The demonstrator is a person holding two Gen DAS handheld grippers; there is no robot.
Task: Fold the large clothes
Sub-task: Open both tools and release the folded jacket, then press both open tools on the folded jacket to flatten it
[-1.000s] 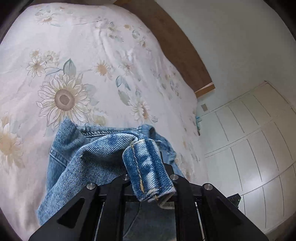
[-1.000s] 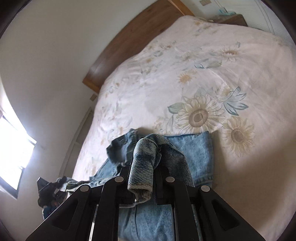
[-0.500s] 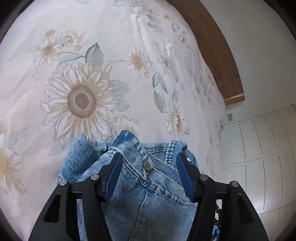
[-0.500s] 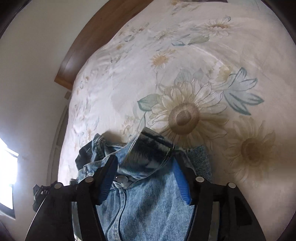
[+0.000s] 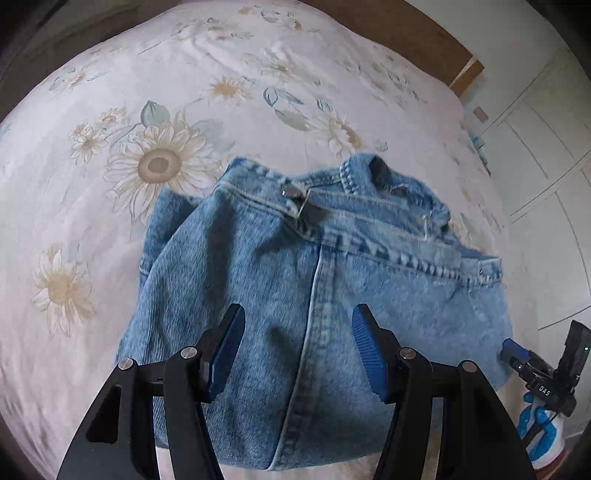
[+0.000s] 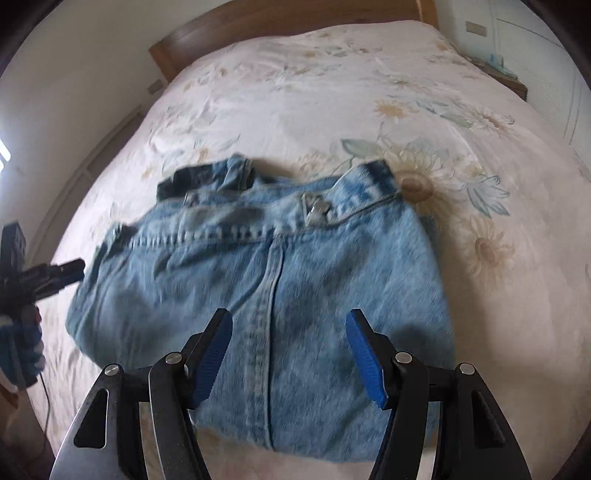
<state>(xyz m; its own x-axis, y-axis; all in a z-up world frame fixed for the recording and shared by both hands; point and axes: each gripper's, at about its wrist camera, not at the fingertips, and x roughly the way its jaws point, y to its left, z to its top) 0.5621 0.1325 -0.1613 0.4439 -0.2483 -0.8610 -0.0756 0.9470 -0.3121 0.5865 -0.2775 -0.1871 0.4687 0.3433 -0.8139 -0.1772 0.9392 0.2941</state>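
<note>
A blue denim garment (image 5: 314,280) lies folded in a compact bundle on the bed, its waistband and metal button at the far edge. It also shows in the right wrist view (image 6: 280,273). My left gripper (image 5: 298,321) is open and empty, held just above the near part of the denim. My right gripper (image 6: 289,325) is open and empty, also above the near part of the denim. Each gripper shows at the edge of the other's view: the right gripper (image 5: 546,373) and the left gripper (image 6: 33,277).
The bed has a white floral cover (image 5: 159,166) that spreads around the denim on all sides (image 6: 369,92). A wooden headboard (image 6: 258,26) stands at the far end. White wardrobe doors (image 5: 546,147) stand to the right of the bed.
Both grippers held denim folds a second ago, then opened and let go. They have pulled back toward me, and the folded denim now lies on the bed.
</note>
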